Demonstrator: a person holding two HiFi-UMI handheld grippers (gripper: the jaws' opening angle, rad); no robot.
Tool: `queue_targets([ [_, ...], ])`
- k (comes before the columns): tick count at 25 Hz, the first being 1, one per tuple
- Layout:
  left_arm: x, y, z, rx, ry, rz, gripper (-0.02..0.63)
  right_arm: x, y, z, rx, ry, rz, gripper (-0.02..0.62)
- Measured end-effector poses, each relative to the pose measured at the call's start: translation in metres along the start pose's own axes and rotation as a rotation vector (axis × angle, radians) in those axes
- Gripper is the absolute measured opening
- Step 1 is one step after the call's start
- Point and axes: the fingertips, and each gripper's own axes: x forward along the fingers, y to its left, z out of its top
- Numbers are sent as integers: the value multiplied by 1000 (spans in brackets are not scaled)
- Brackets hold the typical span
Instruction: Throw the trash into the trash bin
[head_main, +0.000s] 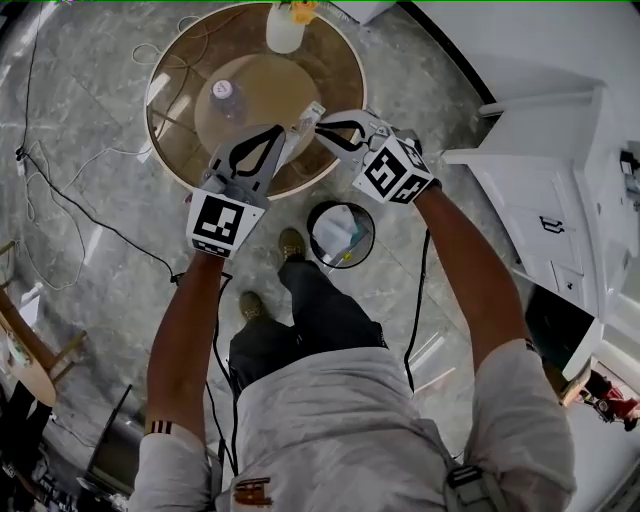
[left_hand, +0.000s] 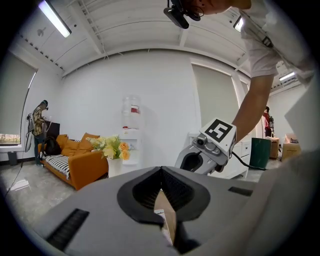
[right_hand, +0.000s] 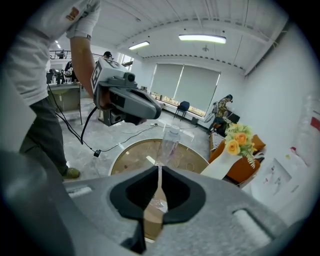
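Brown cardboard scrap (left_hand: 167, 220) sits pinched edge-on in the left gripper's (head_main: 284, 132) closed jaws. The right gripper (head_main: 322, 126), nearly tip to tip with it above the round table's (head_main: 175, 140) edge, nips a thin card strip (right_hand: 159, 192). Lower right, the trash bin (head_main: 312, 225) stands on the floor.

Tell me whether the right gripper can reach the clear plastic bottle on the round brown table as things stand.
Probably not for grasping: the right gripper is shut on a flat brown scrap. The clear plastic bottle stands free on the round brown table, with nothing blocking the path.
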Motion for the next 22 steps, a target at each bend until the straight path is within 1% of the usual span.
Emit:
queue_targets([
  [5, 17, 8, -23, -10, 29, -1, 0, 24, -3, -29, -34, 41, 65, 37],
  [12, 32, 15, -48, -29, 52, -5, 0, 60, -3, -71, -95, 117, 176, 86],
  [18, 41, 20, -69, -32, 69, -9, 0, 90, 6, -105, -190, 186, 293, 147],
  [22, 43, 22, -79, -40, 79, -11, 0, 109, 6, -121, -235, 213, 342, 163],
])
